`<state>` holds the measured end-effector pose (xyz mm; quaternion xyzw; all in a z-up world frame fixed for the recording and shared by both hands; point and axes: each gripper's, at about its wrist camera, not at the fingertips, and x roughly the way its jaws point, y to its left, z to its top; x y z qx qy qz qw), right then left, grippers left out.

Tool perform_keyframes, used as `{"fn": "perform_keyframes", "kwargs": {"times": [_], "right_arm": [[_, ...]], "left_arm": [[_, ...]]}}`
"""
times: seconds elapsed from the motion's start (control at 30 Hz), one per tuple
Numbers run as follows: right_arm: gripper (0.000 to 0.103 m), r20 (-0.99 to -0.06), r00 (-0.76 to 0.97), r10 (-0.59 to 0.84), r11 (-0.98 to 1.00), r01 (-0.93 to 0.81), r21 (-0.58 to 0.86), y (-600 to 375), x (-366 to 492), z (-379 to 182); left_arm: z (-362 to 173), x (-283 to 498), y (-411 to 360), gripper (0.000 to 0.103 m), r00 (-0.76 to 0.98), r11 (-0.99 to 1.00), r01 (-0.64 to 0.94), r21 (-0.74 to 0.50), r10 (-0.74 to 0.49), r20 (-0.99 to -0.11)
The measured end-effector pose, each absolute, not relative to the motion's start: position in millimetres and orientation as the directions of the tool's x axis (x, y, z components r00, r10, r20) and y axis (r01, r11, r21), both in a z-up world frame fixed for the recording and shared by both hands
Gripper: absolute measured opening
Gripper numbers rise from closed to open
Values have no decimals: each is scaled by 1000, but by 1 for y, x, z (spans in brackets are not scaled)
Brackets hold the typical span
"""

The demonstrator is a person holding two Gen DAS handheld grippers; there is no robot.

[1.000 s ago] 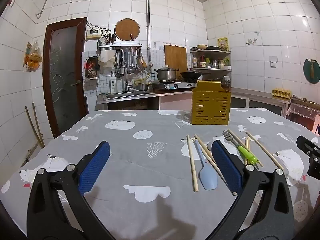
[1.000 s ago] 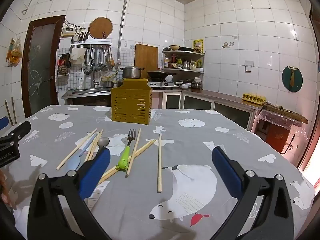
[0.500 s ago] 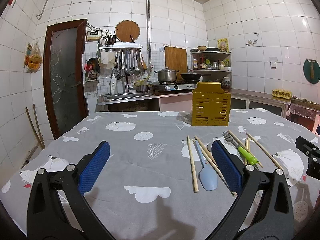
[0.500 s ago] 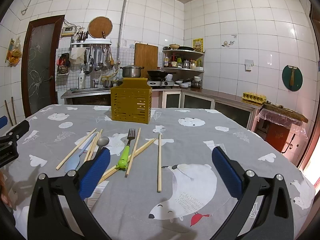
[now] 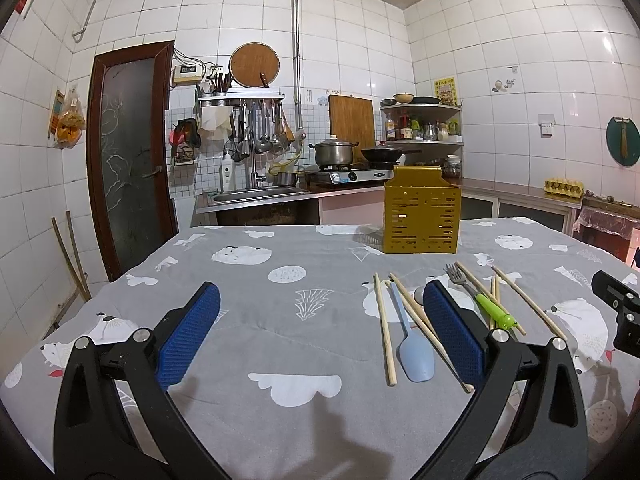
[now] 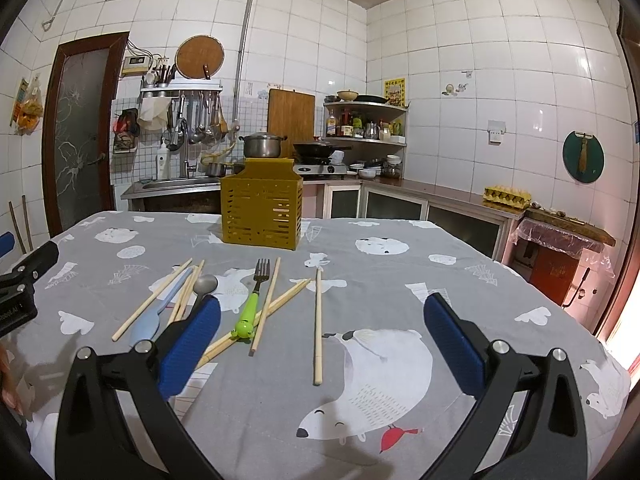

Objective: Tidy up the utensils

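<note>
Left gripper (image 5: 320, 320): jaws wide, bare tablecloth (image 5: 280, 344) between them.
Right gripper (image 6: 322, 326): one chopstick (image 6: 317, 324) lies between its jaws.
Blocking: scattered utensils (image 6: 224, 304) before the yellow holder (image 6: 262, 210).

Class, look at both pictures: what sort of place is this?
Most likely a home kitchen: a gas stove with a pot, a sink, and hanging ladles on tiled walls.

Grey animal-print tablecloth (image 6: 400, 288) over the table. Ahead of the right jaws: chopsticks (image 6: 317, 320), green-handled fork (image 6: 256, 296), blue spatula (image 6: 152, 320), spoon (image 6: 205, 285). Beyond, yellow caddy (image 6: 262, 210).
</note>
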<state>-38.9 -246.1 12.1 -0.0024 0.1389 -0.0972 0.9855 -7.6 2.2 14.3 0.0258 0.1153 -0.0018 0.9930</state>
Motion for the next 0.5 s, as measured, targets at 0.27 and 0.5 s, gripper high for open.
{"fn": "perform_keyframes", "kwargs": {"times": [0.27,0.5], "right_arm": [[99,-267,944,-195,981,193,-33,-245,-40,11],[99,-268,944,-195,981,194,-32,-245,-40,11]], "left_arm": [[14,-8,2,98,974,999,10,52,2,-228],[14,-8,3,98,974,999,10,53,2,-227]]}}
